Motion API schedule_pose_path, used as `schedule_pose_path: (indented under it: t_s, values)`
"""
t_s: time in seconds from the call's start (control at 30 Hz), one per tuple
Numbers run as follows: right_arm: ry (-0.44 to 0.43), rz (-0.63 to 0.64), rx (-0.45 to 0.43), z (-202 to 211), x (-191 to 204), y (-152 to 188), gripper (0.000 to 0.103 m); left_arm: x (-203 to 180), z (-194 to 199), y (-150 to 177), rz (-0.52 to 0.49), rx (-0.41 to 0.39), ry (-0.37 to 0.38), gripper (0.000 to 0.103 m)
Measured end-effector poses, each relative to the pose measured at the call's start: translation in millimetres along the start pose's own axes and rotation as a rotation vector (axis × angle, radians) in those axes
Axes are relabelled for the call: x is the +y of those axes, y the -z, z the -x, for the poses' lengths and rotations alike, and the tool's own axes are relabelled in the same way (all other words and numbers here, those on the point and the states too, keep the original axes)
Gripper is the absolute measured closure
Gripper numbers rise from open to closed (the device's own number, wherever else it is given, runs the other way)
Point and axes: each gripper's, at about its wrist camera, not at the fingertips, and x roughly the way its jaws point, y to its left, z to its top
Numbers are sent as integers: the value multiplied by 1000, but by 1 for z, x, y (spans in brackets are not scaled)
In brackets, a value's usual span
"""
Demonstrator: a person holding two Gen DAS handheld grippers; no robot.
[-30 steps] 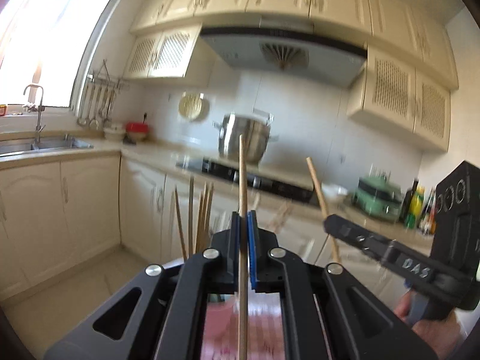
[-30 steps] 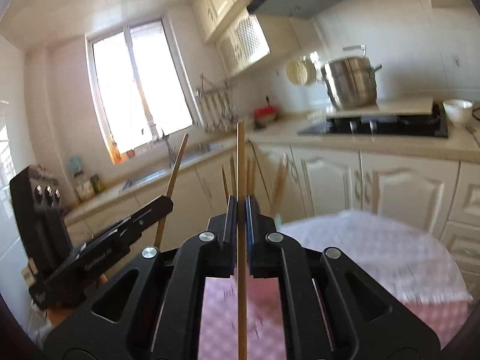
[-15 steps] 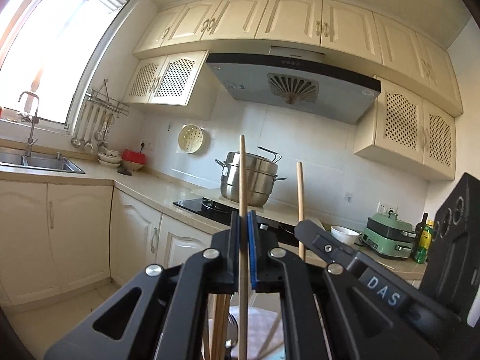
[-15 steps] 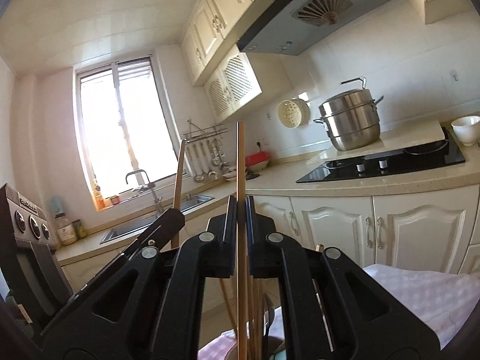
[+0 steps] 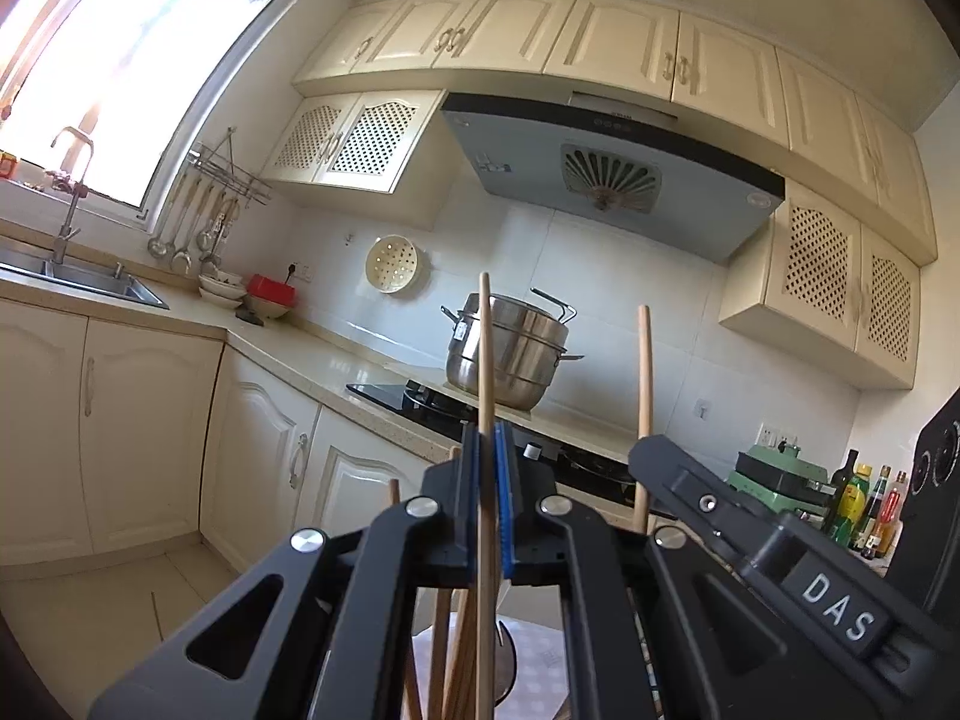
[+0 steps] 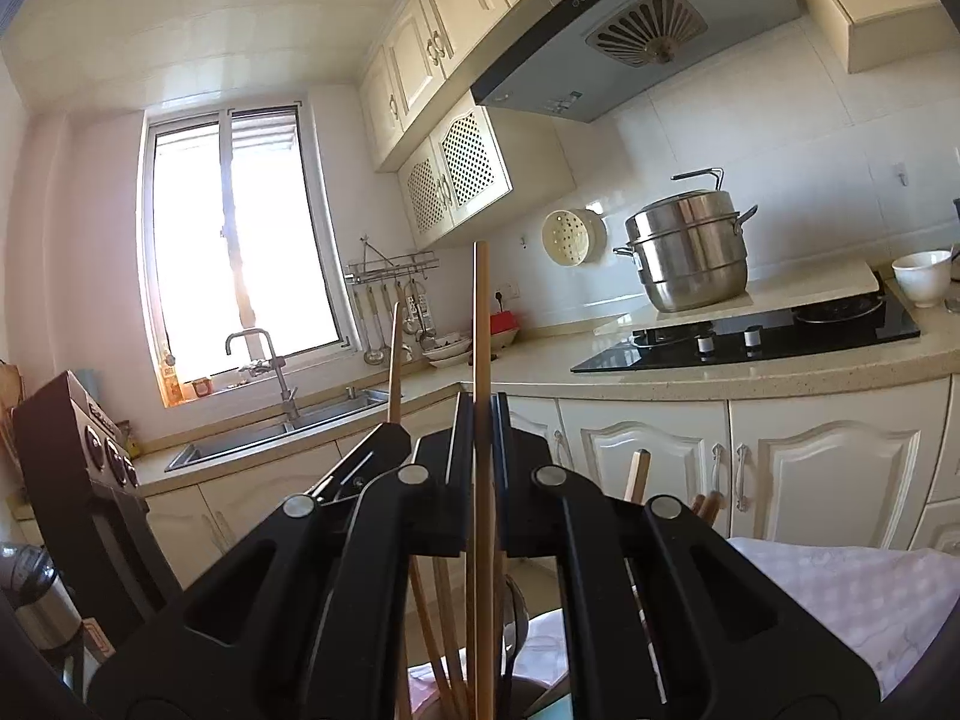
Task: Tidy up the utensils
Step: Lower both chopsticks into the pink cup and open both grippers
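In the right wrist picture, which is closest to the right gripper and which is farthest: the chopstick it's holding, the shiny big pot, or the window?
1. The chopstick: pinched upright in the right gripper, so nearest.
2. The steel pot: across the room on the counter behind the stove, to the right.
3. The window: on the far wall behind the sink, to the left.

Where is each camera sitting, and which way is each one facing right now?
Left wrist: on the left gripper, shut on a chopstick, facing the steel pot; the right gripper shows.
Right wrist: on the right gripper, shut on a chopstick, facing the window and sink; the left gripper shows.
Shared: pot, range hood, grippers.
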Motion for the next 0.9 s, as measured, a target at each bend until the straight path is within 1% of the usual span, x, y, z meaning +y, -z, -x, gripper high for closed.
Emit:
schedule_pose_path:
  t_s: [0.23,0.5,0.7,0.9]
  values:
    - [4,0,-11,0,-3,-1,97,-2,-1,-3,3,-29,28,98]
    - [11,13,-15,-1,-3,7,97,3,-2,11,-13,-30,16,98]
    - [14,12,-10,-2,-5,8,97,4,-3,14,-15,-32,16,98]
    - [6,30,10,0,-2,13,97,10,6,25,-22,8,0,98]
